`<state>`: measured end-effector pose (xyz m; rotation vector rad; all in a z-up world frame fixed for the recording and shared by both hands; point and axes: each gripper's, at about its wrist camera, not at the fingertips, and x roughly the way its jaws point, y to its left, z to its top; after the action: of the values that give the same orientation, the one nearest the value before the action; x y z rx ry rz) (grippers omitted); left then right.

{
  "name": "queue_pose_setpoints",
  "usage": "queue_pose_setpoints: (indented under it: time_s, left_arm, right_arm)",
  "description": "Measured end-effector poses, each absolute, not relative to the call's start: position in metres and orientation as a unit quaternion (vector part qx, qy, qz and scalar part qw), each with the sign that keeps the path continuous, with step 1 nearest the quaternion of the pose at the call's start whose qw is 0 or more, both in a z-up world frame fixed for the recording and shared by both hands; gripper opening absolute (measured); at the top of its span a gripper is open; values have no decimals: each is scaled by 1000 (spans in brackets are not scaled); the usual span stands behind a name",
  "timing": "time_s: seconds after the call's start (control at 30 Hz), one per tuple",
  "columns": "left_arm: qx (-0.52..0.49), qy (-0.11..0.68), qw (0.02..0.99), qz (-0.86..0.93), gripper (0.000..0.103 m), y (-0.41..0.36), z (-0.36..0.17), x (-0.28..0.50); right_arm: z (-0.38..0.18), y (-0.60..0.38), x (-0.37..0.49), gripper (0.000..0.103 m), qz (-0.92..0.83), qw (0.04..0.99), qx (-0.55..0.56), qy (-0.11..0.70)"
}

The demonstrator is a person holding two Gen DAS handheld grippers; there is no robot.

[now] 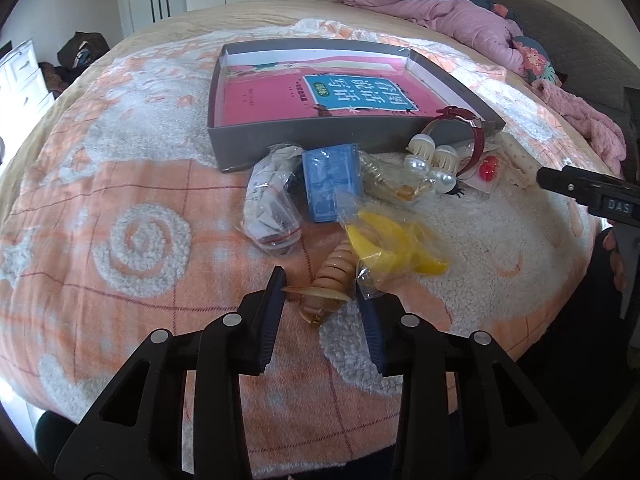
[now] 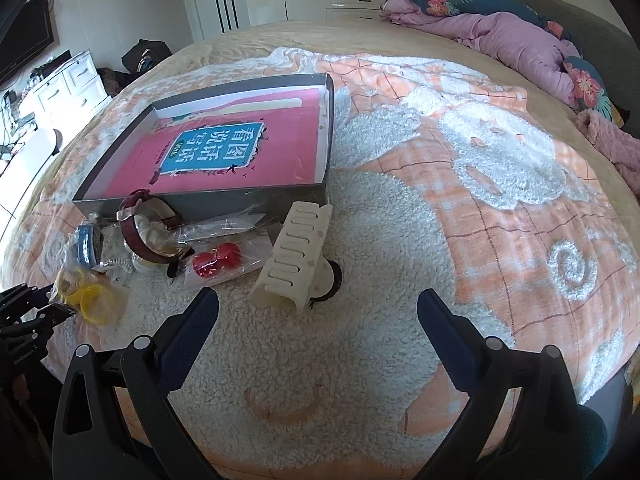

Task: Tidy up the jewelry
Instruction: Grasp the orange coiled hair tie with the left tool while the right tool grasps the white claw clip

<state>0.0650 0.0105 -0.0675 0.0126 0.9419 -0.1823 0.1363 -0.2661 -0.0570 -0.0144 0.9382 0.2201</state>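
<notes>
Jewelry heaped on the bed (image 2: 400,240) before a shallow box (image 1: 312,136).

A book (image 1: 320,96) lies in the box. Against the box's near wall, from the left wrist view: a bagged bundle (image 1: 272,200) leftmost, a small box (image 1: 330,180) right of it, pearl clips (image 1: 432,160) and a watch (image 1: 472,136) further right. A bagged clip (image 1: 392,248) lies nearer the bed's front edge, with a ridged hair clip (image 1: 332,276) left of it. A wide claw clip (image 2: 292,256) lies rightmost.

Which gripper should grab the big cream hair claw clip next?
Probably the right gripper: it is open, with the cream plastic hair claw clip just ahead of it. The left gripper already holds a tan clip.
</notes>
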Motion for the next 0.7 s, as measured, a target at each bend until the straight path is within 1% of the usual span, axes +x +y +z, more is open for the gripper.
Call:
queue_pose_setpoints:
  time_s: [0.13, 0.27, 0.3, 0.33, 0.4, 0.47, 0.53, 0.57, 0.6, 0.63, 0.7]
  left_arm:
    - [6, 450, 887, -102, 28, 8, -68, 71]
    - [4, 449, 886, -115, 26, 4, -70, 77]
    - [3, 449, 886, -118, 24, 4, -70, 78]
    - [-1, 450, 884, -123, 23, 4, -70, 80]
    - [-11, 450, 883, -129, 23, 6, -71, 81]
    - [-23, 450, 883, -135, 23, 8, -70, 81]
    - [-32, 447, 883, -140, 23, 11, -69, 80]
    - [-36, 445, 884, -142, 23, 12, -68, 78]
    - [-40, 444, 884, -142, 23, 13, -67, 77]
    - [-44, 442, 885, -142, 23, 15, -65, 75]
    - [-48, 438, 886, -143, 23, 17, -62, 71]
  right_arm:
    - [-64, -268, 147, 99, 107, 883, 13, 456]
    - [-67, -270, 157, 98, 107, 884, 30, 454]
    - [-68, -271, 159, 93, 106, 883, 32, 455]
    - [-69, -271, 161, 82, 108, 882, 32, 458]
    - [-72, -270, 164, 71, 116, 878, 36, 463]
    - [-73, -270, 165, 62, 127, 878, 41, 460]
    - [-71, -268, 164, 41, 142, 880, 35, 452]
    - [-70, -267, 163, 36, 148, 880, 32, 450]
    - [-70, -266, 162, 28, 155, 880, 30, 448]
    - [-70, -266, 160, 26, 159, 880, 28, 447]
    - [-69, -267, 158, 26, 162, 882, 25, 442]
